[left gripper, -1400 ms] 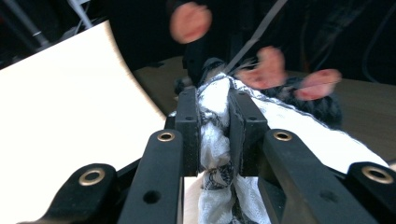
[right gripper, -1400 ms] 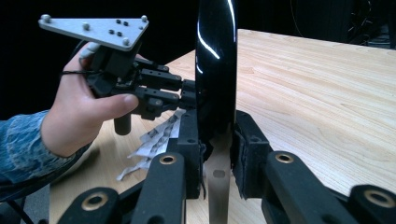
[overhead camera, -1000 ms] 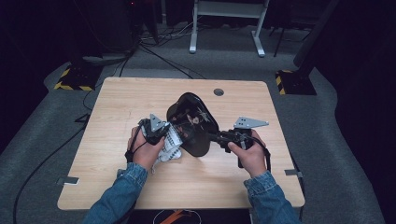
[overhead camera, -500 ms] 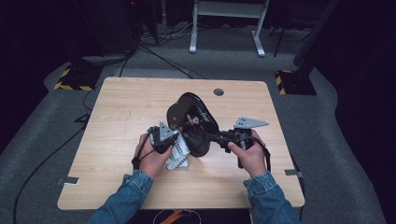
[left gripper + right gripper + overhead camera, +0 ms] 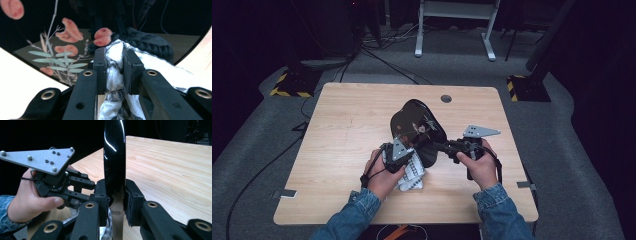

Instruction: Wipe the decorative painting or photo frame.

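Plate: black glossy plate (image 5: 414, 125) with a flower print (image 5: 62, 47), held on edge above the middle of the wooden table (image 5: 342, 125)
Left gripper: left gripper (image 5: 113, 58) pinches a bunched white patterned cloth (image 5: 411, 172) against the plate's printed face
Right gripper: right gripper (image 5: 114, 188) clamps the plate's rim (image 5: 114, 157), jaws on both sides
Around: cable hole (image 5: 446, 98) beyond the plate; white frame legs (image 5: 452, 30) and cables (image 5: 382, 60) on the floor behind
In the way: cloth hangs between left hand (image 5: 382, 175) and plate
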